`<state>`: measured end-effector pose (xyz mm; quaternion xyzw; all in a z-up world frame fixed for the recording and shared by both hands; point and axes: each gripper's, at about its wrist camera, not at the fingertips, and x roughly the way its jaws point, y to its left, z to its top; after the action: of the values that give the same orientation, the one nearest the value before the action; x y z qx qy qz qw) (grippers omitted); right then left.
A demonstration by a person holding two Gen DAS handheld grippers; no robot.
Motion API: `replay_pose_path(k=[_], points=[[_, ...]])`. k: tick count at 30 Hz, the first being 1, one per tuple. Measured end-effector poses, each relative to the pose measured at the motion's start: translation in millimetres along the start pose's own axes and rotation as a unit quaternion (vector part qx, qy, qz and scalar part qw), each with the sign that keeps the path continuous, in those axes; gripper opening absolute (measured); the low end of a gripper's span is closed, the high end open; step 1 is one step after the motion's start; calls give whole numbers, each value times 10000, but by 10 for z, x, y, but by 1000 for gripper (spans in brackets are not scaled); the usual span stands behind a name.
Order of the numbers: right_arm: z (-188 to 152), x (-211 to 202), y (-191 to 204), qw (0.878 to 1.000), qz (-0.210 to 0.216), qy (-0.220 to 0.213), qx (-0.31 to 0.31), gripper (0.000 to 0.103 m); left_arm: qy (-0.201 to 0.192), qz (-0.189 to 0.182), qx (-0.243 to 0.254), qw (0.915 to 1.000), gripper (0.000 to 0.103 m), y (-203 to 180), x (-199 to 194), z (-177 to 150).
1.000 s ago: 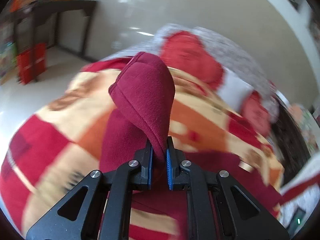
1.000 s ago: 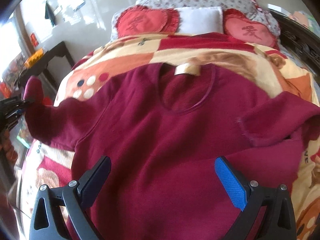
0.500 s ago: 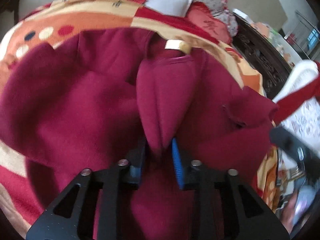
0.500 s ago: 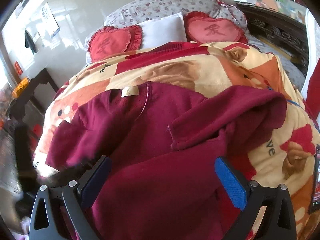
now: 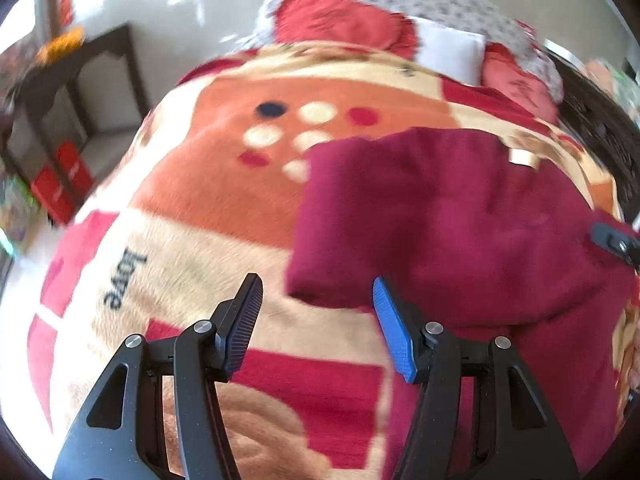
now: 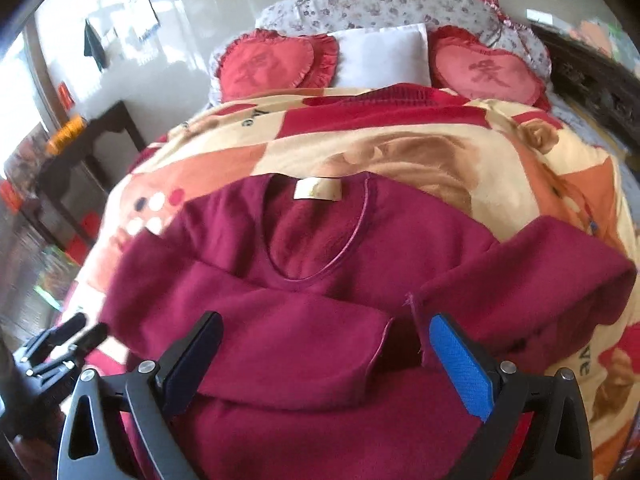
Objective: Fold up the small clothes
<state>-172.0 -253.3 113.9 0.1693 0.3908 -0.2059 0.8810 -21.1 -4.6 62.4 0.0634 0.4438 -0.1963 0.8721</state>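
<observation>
Lying on the patterned blanket (image 6: 400,152), the maroon sweater (image 6: 304,320) has one sleeve (image 6: 280,344) folded across its chest. The left gripper (image 5: 318,320) has just been opening, nothing between its fingers; the sweater's edge is ahead of the blue finger. The right gripper (image 6: 326,360) stands wide above the folded sleeve, not pressing it.

Your maroon top, halfway folded on the blanket

You've got a fuzzy maroon sweater (image 6: 304,344) lying face-up on the patchwork blanket (image 6: 420,152), scoop neckline and tan neck label (image 6: 318,189) pointing toward the blanket's pillow end. One sleeve (image 6: 256,344) is folded flat across the chest, cuff near the middle; the other sleeve (image 6: 532,276) lies bunched and doubled over at the opposite side.
</observation>
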Motion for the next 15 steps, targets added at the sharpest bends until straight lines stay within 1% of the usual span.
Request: replay_pose_path(k=[3, 5, 6, 8, 10, 12, 15], points=[[3, 72, -33, 9997, 84, 69, -228, 101, 129, 22, -153, 9998, 58, 134, 79, -34], [-6, 158, -83, 9986, 66, 292, -443, 89, 167, 43, -159, 9997, 58, 123, 119, -29], [-19, 187, -107, 9978, 94, 406, -513, 87, 155, 55, -140, 9998, 58, 125, 128, -30], [-95, 216, -157, 9956, 283, 614, -652, 86, 219, 89, -114, 9997, 58, 111, 168, -35], [-195, 224, -159, 9928, 212, 744, -914, 84, 234, 80, -119, 9996, 58, 108, 197, -41], [-235, 189, -158, 9932, 199, 643, -953, 84, 265, 72, -151, 9995, 58, 111, 215, -48], [-192, 198, -185, 9955, 279, 545, -719, 84, 230, 39, -219, 9995, 58, 114, 207, -40]])
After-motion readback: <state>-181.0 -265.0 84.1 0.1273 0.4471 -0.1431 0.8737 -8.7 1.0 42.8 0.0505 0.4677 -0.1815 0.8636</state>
